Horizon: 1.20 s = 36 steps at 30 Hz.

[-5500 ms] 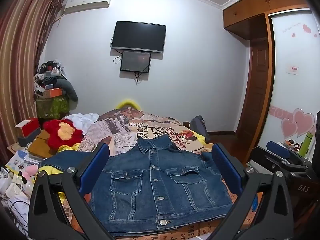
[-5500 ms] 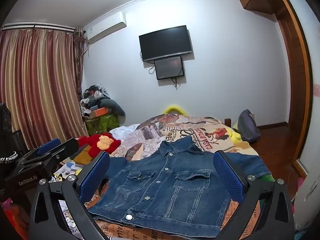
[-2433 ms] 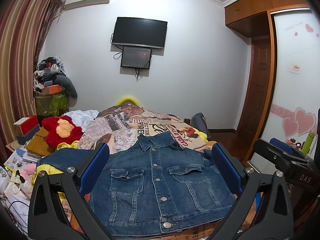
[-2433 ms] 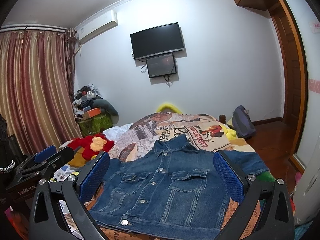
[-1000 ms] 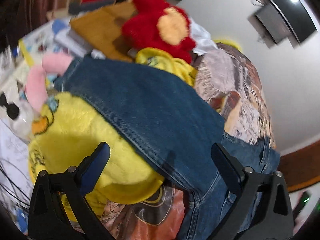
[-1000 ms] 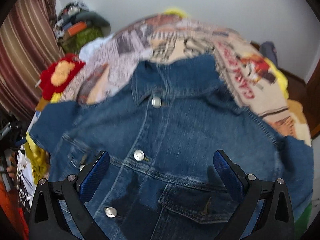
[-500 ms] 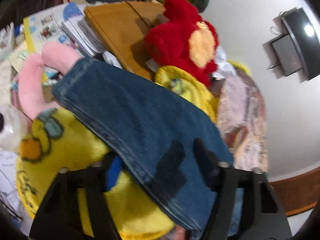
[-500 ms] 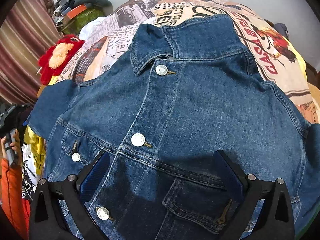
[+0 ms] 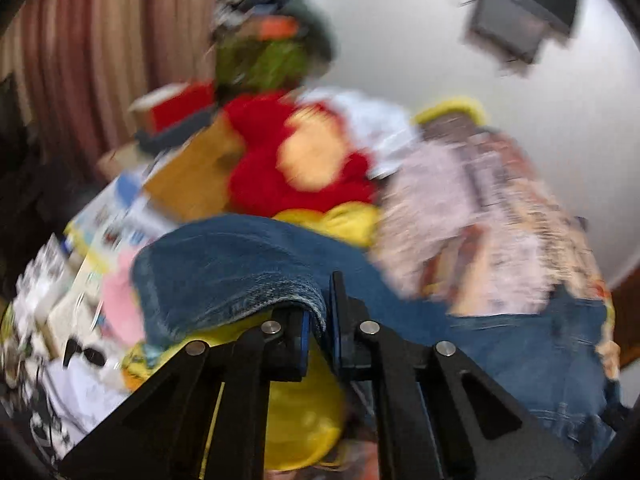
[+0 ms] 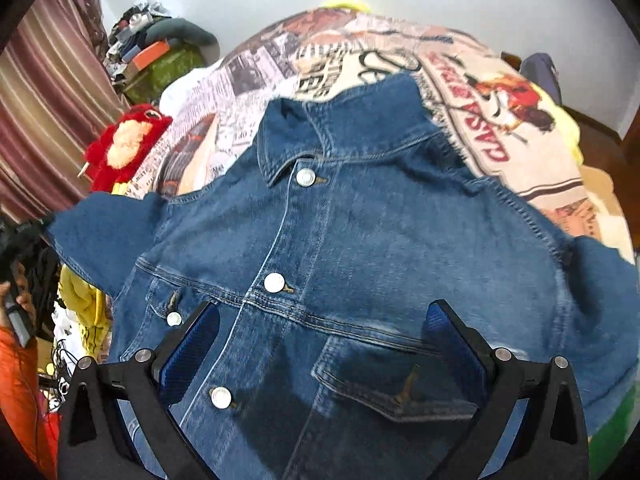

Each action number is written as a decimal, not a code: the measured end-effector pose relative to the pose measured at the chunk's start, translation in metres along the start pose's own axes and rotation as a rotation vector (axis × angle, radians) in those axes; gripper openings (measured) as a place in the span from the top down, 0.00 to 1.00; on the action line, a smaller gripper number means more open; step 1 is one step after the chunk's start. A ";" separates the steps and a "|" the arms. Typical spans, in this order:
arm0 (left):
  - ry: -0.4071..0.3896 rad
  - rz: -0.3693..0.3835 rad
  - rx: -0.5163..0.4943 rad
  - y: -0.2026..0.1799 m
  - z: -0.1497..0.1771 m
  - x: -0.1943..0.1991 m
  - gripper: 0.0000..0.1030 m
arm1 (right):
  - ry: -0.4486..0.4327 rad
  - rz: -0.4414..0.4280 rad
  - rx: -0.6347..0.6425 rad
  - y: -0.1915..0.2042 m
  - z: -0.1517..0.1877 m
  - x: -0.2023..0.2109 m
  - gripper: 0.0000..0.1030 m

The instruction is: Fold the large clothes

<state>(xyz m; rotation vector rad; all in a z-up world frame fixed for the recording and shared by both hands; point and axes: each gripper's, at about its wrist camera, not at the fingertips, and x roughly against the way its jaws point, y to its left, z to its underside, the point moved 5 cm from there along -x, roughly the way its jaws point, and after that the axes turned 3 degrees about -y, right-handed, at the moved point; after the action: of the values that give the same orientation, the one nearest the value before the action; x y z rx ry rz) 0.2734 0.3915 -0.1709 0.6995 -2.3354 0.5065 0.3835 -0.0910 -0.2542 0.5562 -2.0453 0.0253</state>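
jacket (image 10: 360,248) flat on bedspread (image 10: 500,120); plush toy (image 10: 124,144) left; backpack (image 10: 542,72) far right.

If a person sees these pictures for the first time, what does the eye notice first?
A denim jacket lies buttoned and spread on the printed bedspread, filling the right wrist view under the open right gripper. In the blurred left view, the left gripper pinches its sleeve. A red plush toy sits behind.

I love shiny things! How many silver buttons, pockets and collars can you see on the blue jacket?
On the denim jacket:
Silver buttons: 4
Chest pockets: 2
Collar: 1
Total: 7
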 end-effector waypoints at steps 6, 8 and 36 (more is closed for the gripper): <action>-0.104 0.182 -0.175 -0.116 -0.014 0.051 0.94 | -0.052 0.022 0.016 -0.012 0.003 0.032 0.00; -0.091 0.248 -0.225 -0.153 -0.005 0.054 0.94 | -0.064 0.026 0.015 -0.017 0.005 0.041 0.00; 0.331 0.459 -0.247 -0.228 0.130 -0.001 0.34 | -0.061 0.044 -0.049 -0.051 0.023 0.054 0.00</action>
<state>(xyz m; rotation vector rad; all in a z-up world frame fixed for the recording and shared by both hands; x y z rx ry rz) 0.3498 0.1464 -0.2257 -0.0425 -2.1825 0.4757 0.3625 -0.1620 -0.2318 0.4867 -2.1116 -0.0152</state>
